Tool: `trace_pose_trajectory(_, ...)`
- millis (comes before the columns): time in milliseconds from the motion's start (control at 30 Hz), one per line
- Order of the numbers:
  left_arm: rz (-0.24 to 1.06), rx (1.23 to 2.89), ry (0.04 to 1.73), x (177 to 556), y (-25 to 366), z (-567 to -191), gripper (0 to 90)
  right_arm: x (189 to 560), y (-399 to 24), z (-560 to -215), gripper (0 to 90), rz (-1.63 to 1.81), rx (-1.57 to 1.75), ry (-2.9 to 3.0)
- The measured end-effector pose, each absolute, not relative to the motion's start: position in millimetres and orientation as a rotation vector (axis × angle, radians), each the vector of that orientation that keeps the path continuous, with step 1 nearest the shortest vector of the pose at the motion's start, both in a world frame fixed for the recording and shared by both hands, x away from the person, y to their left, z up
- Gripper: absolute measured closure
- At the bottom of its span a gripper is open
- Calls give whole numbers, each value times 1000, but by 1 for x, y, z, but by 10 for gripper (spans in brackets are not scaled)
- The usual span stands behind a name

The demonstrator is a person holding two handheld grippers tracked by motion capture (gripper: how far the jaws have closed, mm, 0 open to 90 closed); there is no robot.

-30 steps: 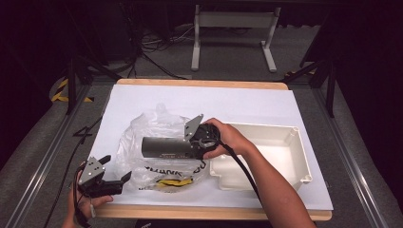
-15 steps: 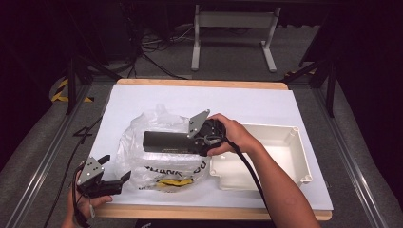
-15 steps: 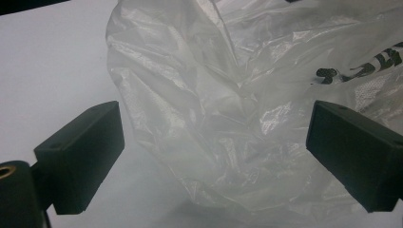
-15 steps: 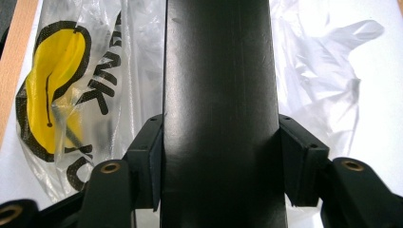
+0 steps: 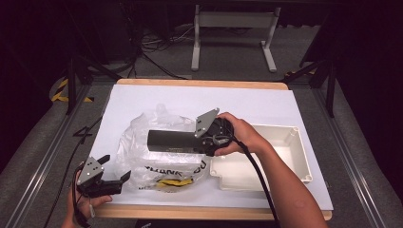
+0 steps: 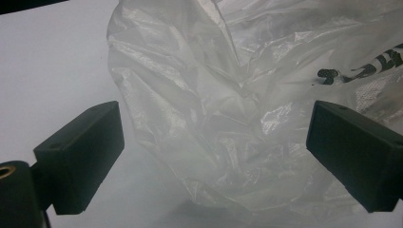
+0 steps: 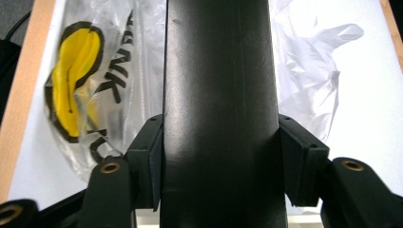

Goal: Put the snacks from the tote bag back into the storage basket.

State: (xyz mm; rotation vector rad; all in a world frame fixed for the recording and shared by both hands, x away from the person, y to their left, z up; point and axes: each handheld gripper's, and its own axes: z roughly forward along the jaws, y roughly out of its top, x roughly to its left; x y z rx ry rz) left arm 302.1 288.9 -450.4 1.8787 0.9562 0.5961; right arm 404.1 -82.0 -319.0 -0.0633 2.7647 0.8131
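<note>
High view, lower left of the frame: the left gripper (image 5: 119,180) rests at the near table edge with its jaws spread apart and nothing between them, just beside the clear plastic bag (image 5: 142,156). At centre, the right gripper (image 5: 202,142) is clamped on one end of a long black box (image 5: 171,140), held level above the bag. Right of centre lies a white tray (image 5: 285,142) on the white table sheet (image 5: 142,95). Right gripper view shows both pads (image 7: 152,161) pressing the box's sides.

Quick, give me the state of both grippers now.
Left gripper: jaws open, holding nothing, facing the plastic bag.
Right gripper: jaws shut on the black box.
</note>
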Motion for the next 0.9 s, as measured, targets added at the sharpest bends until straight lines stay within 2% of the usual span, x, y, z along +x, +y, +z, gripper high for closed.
trace_pose_trajectory(900, 594, 1886, 953, 303, 289, -450, 61, 388, -125, -290, 430, 772, -42, 2712)
